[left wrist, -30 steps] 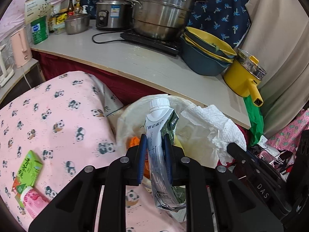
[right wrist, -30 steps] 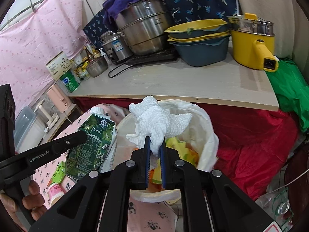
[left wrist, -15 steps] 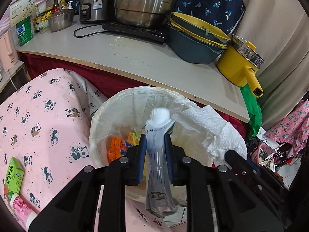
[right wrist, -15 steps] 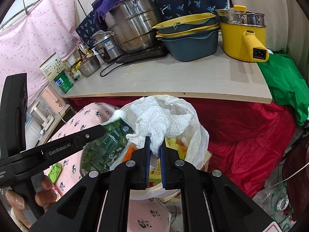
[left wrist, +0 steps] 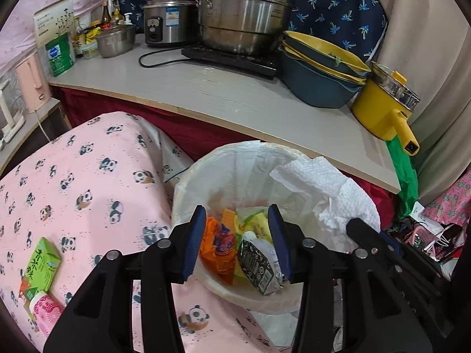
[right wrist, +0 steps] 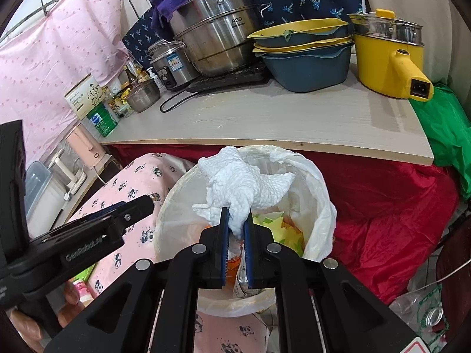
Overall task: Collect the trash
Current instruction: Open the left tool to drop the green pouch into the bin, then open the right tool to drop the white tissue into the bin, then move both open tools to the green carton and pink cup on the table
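A white trash bin (left wrist: 188,176) lined with a white bag stands beside the pink panda-print table; it also shows in the right wrist view (right wrist: 321,194). My left gripper (left wrist: 237,214) is open and empty above the bin. The dark green drink carton (left wrist: 259,261) lies inside among orange and yellow wrappers (left wrist: 219,238). My right gripper (right wrist: 236,214) is shut on a crumpled white paper towel (right wrist: 241,179) and holds it over the bin. The towel also shows in the left wrist view (left wrist: 329,188).
A green juice box (left wrist: 42,261) and a pink packet (left wrist: 45,311) lie on the panda-print table (left wrist: 88,182). Behind the bin, a counter (left wrist: 235,97) holds steel pots, stacked bowls and a yellow electric pot (left wrist: 385,108). Red cloth (right wrist: 397,206) hangs below it.
My left gripper moved over the bin and opened; the drink carton dropped into the bin. My right gripper still holds the paper towel over the bin.
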`<state>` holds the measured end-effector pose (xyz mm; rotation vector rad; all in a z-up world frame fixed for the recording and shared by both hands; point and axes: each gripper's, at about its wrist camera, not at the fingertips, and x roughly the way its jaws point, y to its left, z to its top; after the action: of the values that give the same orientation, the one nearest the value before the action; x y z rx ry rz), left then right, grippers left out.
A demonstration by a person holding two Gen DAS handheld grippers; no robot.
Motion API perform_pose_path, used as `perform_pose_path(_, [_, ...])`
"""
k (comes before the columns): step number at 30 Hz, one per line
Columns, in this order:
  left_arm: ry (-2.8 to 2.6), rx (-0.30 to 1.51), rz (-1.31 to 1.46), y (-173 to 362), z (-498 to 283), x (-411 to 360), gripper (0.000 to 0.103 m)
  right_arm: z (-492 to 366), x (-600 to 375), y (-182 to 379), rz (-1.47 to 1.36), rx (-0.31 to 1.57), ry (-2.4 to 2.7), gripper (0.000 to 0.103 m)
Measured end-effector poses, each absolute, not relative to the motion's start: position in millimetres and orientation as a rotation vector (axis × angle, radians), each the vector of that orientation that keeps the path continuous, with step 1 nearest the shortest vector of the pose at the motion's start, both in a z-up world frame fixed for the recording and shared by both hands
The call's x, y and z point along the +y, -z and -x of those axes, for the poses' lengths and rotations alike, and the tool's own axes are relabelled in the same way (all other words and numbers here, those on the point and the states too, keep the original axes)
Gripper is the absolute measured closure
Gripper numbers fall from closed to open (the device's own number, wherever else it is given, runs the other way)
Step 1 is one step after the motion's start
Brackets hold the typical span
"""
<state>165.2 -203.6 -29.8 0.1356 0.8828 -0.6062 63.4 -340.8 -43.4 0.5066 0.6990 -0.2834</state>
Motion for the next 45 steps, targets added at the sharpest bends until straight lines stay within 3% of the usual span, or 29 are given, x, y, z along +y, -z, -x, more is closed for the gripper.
perform_pose_path(14, [0.518,0.874,-0.105,33.4,-180.1,-166.9,0.055,-102.1,-320.8,48.7,-0.46,0.749,0.255,0.087])
perform_pose_path(18, [0.498,0.875,-0.087,32.8,-181.9,-157.4,0.048,-105.5,-315.4,41.1,-0.446,0.73,0.252,0.072])
perform_pose_path(22, [0.494,0.866,-0.078,28.7,-181.2,-150.6,0.047,-106.1,-313.1,33.6,-0.444,0.716,0.254,0.068])
perform_pose_path(34, [0.468,0.836,-0.058,14.7,-171.2,-121.0,0.047,-95.8,-293.9,11.7,-0.425,0.682,0.217,0.064])
perform_pose_path(36, [0.456,0.835,-0.052,13.3,-169.3,-110.2,0.039,-92.8,-287.6,9.1,-0.423,0.679,0.206,0.061])
perform_pose_path(45, [0.365,0.828,-0.034,15.5,-158.0,-47.5,0.038,-84.5,-240.9,9.8,-0.393,0.713,0.119,0.06])
